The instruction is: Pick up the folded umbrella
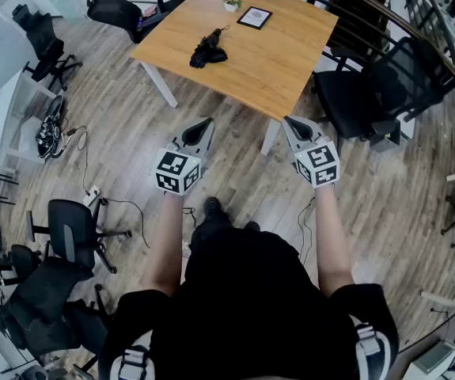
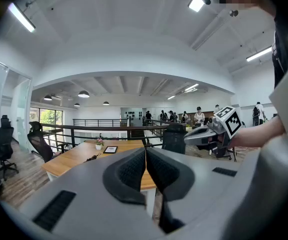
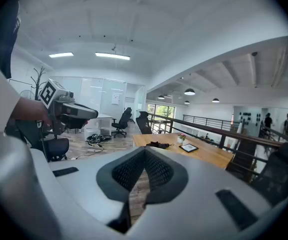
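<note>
A black folded umbrella (image 1: 209, 51) lies on a light wooden table (image 1: 282, 62), well ahead of me. It shows small in the left gripper view (image 2: 90, 158) and the right gripper view (image 3: 160, 145). My left gripper (image 1: 203, 127) and right gripper (image 1: 293, 126) are held side by side over the floor, short of the table's near edge. Both are shut with nothing between the pads. Each gripper appears in the other's view: the right gripper (image 2: 206, 134) and the left gripper (image 3: 71, 112).
On the table's far side stand a small flower pot (image 1: 232, 2) and a dark framed tablet (image 1: 255, 17). Black office chairs (image 1: 385, 93) stand right of the table, others (image 1: 69, 228) at my left. Cables (image 1: 85, 165) trail over the wooden floor. A railing runs behind the table.
</note>
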The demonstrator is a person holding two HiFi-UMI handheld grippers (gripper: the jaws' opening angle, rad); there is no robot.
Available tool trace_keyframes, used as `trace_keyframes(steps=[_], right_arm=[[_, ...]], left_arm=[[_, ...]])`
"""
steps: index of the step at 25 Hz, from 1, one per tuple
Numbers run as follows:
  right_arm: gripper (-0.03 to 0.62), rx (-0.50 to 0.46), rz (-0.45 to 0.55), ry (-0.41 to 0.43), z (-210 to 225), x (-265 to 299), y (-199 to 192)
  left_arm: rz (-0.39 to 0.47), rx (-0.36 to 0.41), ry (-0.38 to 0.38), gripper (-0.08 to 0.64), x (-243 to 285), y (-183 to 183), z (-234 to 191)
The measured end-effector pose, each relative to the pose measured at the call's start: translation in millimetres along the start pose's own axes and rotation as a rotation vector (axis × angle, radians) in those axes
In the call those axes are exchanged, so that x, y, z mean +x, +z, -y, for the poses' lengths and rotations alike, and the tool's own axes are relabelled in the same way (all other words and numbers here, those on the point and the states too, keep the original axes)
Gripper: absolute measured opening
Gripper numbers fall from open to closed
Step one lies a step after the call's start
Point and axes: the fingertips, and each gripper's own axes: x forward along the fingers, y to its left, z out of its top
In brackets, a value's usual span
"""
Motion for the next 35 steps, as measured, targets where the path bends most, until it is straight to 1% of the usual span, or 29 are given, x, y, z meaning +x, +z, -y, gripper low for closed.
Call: trace_keyframes(steps=[15,19,25,27,28,30,32,33,34,35], right_arm=[[0.008,0.004,-0.001,0.03,-3,-3,-7],[0.008,0.011,0.009,0.039,-4,-2,-6],[0.008,0.001,0.013,0.041,-6,6,-4],[0.04,-0.002,0.02,0.041,-7,9,-3],[0.075,-0.005,0.023,0.043,-8,11,-2],[0.172,-0.01,0.03,0.049,-10,17,2],[0.245,-0.01,0.034,0.049,-9,25,4],[0.272,-0.009,0.034,0.046,-8,29,5],[0.288,-0.007,0.033,0.043,-7,33,6],[0.288,-0.005,0.029,0.041,-6,38,7]], left_arm=[[0.008,-0.004,0.034,0.021,-4,2,7],[0.014,0.0,0.029,0.021,-5,2,9],[0.02,-0.002,0.045,0.021,-5,-1,1],[0.03,-0.008,0.052,0.023,-7,-1,-5],[0.037,-0.014,0.052,0.025,-7,-1,-8],[0.051,-0.031,0.054,0.037,-6,0,-17],[0.055,-0.046,0.053,0.191,-2,0,-27],[0.054,-0.051,0.049,0.222,1,-1,-31],[0.052,-0.052,0.042,0.227,4,-2,-36],[0.051,-0.054,0.036,0.227,7,-3,-40]])
